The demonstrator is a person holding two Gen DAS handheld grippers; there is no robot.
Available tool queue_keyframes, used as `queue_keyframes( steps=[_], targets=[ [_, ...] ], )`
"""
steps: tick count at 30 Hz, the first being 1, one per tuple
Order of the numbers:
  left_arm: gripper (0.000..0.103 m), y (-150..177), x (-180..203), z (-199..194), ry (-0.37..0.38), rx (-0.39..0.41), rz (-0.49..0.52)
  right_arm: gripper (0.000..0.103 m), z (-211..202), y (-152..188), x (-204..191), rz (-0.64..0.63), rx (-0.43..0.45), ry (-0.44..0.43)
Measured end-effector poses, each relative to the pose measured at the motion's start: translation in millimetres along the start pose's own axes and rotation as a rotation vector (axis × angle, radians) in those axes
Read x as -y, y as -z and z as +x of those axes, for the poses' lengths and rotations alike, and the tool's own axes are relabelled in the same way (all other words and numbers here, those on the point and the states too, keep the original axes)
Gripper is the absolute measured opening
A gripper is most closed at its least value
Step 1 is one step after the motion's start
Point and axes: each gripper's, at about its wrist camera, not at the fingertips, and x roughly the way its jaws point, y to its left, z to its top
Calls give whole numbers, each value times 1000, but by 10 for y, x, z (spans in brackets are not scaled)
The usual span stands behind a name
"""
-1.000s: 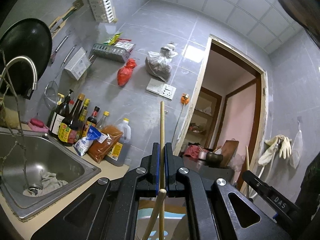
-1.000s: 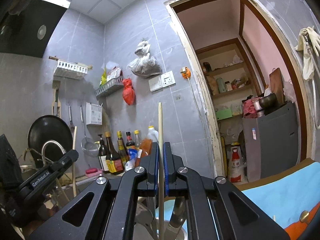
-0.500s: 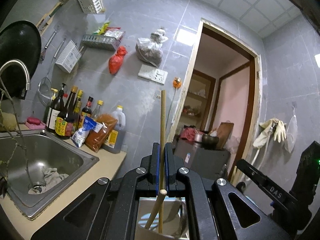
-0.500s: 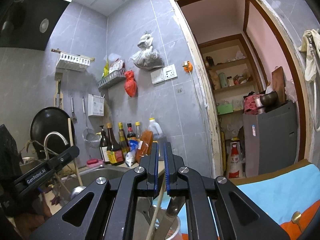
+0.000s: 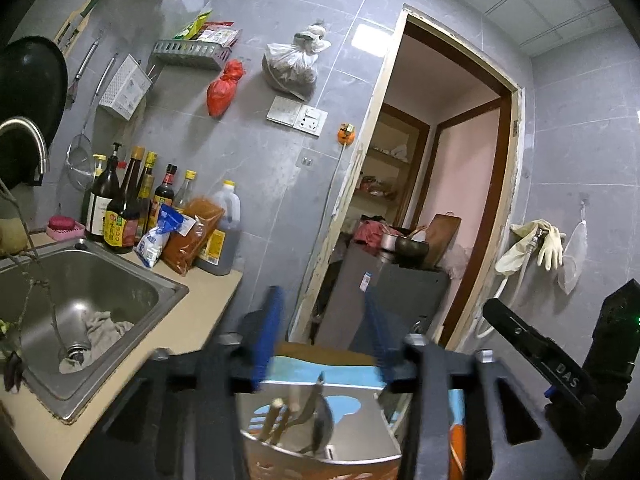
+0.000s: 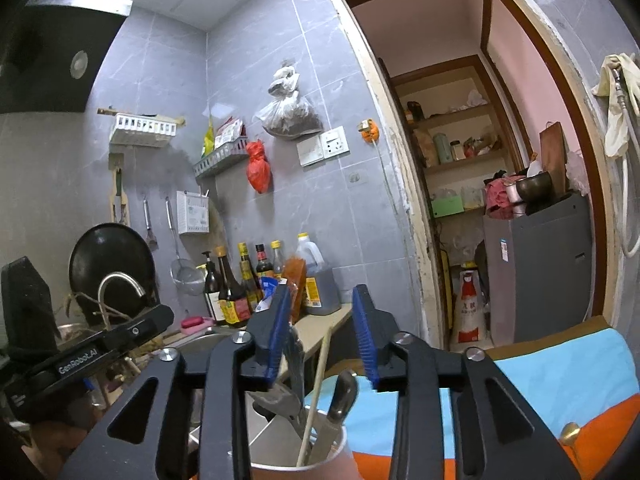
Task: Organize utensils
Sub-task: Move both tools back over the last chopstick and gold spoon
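A metal utensil holder [image 5: 320, 456] stands just below my left gripper [image 5: 320, 332], which is open and empty above it. Wooden chopsticks [image 5: 272, 420] and metal utensils [image 5: 320, 416] stand inside. In the right wrist view the holder [image 6: 296, 468] sits below my right gripper [image 6: 324, 332], also open and empty. A wooden chopstick [image 6: 316, 396], a knife handle [image 6: 340, 396] and other metal utensils [image 6: 288, 380] stand in it between the jaws. The left gripper's body [image 6: 92, 352] shows at the left.
A steel sink [image 5: 80, 312] with a rag and a tap [image 5: 28, 136] lies left. Sauce bottles [image 5: 132, 204] and an oil jug [image 5: 224, 232] line the tiled wall. A blue and orange cloth [image 6: 560, 392] covers the surface at right. A doorway [image 6: 500, 160] opens behind.
Both grippers have opened and let go of their chopsticks, which now stand in the holder. The left gripper has tipped down toward the holder.
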Motion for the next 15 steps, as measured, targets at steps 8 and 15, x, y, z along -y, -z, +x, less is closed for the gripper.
queue_keyframes(
  steps=[8,15],
  targets=[
    [88,-170,442,-16,-37,-21,80,82,-326,-267,218,-15,-20,64],
    [92,-118,897,37,-37,-80,139,103,-603,-406,466,-34,-66,127]
  ],
)
